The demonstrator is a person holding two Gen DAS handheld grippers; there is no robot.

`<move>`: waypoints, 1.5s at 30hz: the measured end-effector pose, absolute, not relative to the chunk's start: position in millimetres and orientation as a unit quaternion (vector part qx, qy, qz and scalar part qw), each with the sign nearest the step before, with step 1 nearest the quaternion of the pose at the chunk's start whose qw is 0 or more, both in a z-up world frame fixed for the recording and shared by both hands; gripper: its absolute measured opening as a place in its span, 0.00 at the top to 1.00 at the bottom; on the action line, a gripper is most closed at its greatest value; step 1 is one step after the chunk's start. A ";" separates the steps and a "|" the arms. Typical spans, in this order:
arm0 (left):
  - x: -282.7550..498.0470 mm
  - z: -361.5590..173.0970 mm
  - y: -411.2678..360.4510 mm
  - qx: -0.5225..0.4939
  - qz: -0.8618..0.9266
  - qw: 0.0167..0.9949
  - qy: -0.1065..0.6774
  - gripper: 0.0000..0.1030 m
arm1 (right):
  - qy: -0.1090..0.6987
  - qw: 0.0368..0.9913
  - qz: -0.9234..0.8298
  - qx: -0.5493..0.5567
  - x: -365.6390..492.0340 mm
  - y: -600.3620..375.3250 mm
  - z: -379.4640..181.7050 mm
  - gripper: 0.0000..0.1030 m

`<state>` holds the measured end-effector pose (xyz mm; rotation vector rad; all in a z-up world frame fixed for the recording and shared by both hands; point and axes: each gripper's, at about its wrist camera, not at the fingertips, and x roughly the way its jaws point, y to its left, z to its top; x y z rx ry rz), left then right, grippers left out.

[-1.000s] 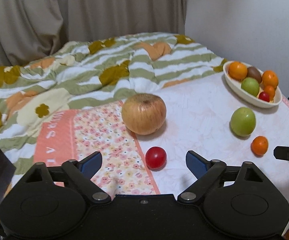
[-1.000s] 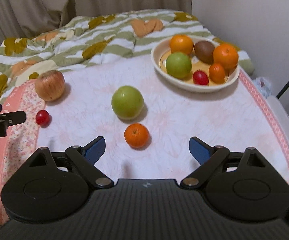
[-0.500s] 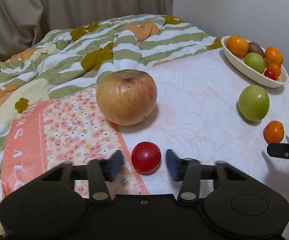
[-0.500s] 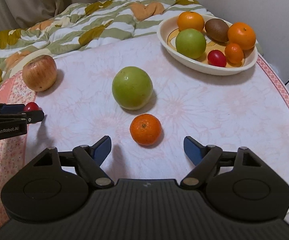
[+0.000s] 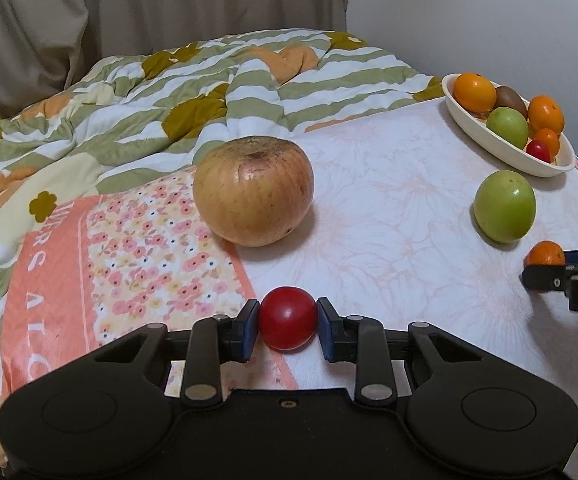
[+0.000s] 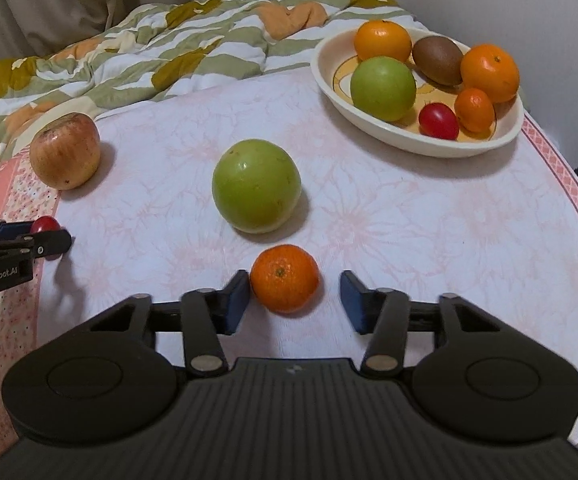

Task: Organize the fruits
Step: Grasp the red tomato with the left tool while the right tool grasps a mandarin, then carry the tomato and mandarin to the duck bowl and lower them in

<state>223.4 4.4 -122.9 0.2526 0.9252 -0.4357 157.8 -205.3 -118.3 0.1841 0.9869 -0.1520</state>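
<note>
**Left tongs on the tomato, right tongs around the mandarin**

Left tongs [image 5: 287,330] sit at the lower centre of my left view, clenched on a cherry tomato [image 5: 287,320], both blue pads pressing its sides. It rests at the edge where the floral cloth border meets the pale tablecloth [image 5: 389,220].

My right tongs [image 6: 295,294] are low in the centre of the right view with a mandarin [image 6: 285,278] between the fingers. The pad on the picture's left touches it; I see a sliver of cloth between the fruit and the other pad, so I read this one as not yet gripping.

Just above the mandarin lies a green apple [image 6: 257,192]. A yellow-red apple [image 5: 253,192] sits above the tomato, near it. At upper right a cream bowl [image 6: 409,142] holds two oranges, a kiwi, a green apple, a small mandarin and a tomato. A striped quilt [image 5: 169,100] lies bunched along the top.
</note>
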 end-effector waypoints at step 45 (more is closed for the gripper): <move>115.8 3.7 -110.9 0.030 -0.149 0.928 0.341 0.68 | 0.369 0.927 0.054 0.041 97.9 -307.1 4.4 0.51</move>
